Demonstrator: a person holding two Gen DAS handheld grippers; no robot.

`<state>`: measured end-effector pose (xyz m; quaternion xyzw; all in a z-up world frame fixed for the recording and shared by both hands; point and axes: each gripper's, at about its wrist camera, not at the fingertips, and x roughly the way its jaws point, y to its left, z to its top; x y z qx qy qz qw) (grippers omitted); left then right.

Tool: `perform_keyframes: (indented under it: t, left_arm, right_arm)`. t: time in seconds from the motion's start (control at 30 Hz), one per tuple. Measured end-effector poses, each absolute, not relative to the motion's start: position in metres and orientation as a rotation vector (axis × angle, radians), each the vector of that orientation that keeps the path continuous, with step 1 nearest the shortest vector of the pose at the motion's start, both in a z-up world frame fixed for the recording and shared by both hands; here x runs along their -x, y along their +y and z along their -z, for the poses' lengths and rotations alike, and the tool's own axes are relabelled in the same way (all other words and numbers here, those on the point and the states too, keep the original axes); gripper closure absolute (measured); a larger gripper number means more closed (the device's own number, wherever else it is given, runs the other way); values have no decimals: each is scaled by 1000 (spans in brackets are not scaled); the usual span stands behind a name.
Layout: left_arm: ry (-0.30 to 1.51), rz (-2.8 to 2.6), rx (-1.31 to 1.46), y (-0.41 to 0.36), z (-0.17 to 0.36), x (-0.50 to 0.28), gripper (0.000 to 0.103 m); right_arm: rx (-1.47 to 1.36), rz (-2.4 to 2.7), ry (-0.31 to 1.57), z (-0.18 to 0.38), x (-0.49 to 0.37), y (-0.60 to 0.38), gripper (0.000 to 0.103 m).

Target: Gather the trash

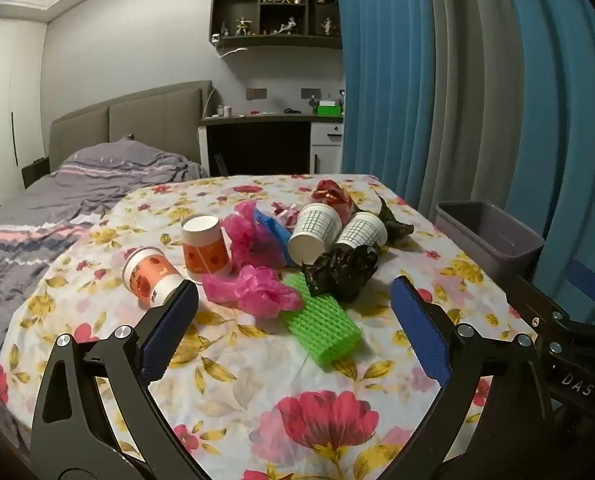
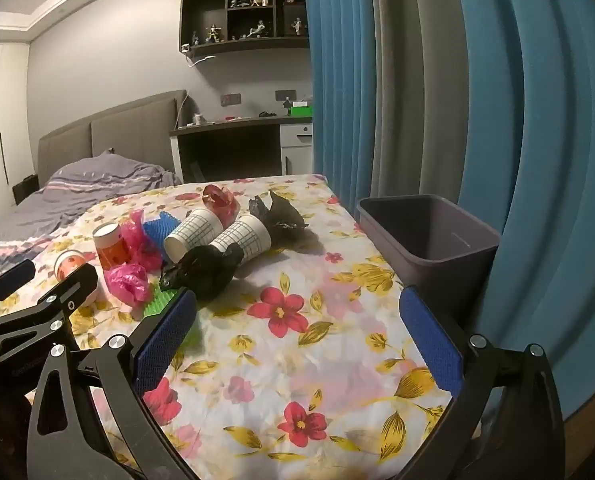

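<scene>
The left gripper (image 1: 293, 320) is spread wide and empty above the flowered tabletop (image 1: 257, 380). Just ahead between its fingers lies a green mesh piece (image 1: 321, 328), with pink plastic (image 1: 257, 288), black plastic (image 1: 341, 268) and tipped paper cups (image 1: 313, 232) beyond. The right gripper (image 2: 297, 328), also spread and empty, hovers over bare cloth; the grey bin (image 2: 429, 232) stands just off the tabletop's right edge.

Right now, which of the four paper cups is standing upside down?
The orange cup with its white base up, beside the pink bags; the other three lie on their sides.
</scene>
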<state>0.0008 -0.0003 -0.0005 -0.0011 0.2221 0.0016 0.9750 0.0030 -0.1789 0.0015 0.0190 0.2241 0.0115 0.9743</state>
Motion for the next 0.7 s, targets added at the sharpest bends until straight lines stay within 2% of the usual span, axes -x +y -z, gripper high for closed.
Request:
perform_keyframes:
  t: [0.7]
  left_arm:
    - [441,-8,32,1,1,0,7]
  right_arm:
    - [-42,-21,444,-4,-2,-181,5]
